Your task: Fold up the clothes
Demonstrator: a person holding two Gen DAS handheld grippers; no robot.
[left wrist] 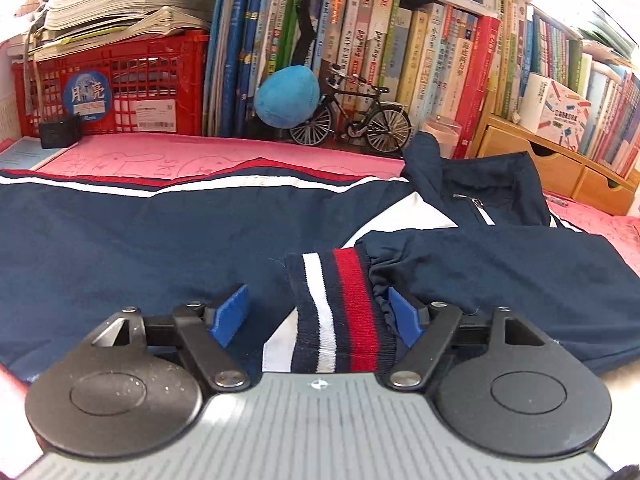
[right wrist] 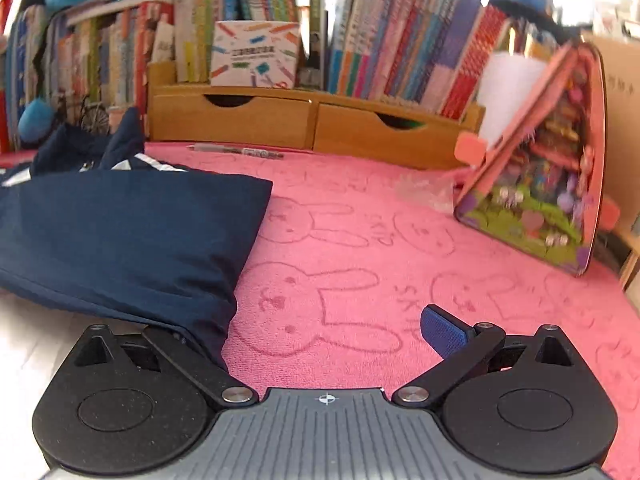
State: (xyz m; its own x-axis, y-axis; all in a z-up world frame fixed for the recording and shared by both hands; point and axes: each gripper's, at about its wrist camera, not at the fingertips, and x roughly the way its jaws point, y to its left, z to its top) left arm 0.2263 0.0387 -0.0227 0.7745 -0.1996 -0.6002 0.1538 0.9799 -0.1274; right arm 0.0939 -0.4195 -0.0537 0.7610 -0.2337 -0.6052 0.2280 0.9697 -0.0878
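A navy jacket (left wrist: 120, 248) with white and red stripes lies flat on the pink rabbit-print mat (left wrist: 168, 158). One sleeve (left wrist: 500, 272) is folded across its front, and the sleeve's striped cuff (left wrist: 340, 312) lies between the blue pads of my left gripper (left wrist: 318, 304), which is open; the right pad (left wrist: 404, 316) touches the gathered sleeve end. In the right wrist view the jacket's folded navy edge (right wrist: 132, 236) fills the left side. My right gripper (right wrist: 320, 332) is open over the mat (right wrist: 360, 240); its left finger is hidden under the jacket's corner.
Behind the jacket stand a model bicycle (left wrist: 352, 120), a blue plush ball (left wrist: 286, 96), a red crate (left wrist: 116, 84) and rows of books. A pen (right wrist: 240, 151) lies before wooden drawers (right wrist: 312, 120). A pink house-shaped box (right wrist: 536, 184) leans at the mat's right.
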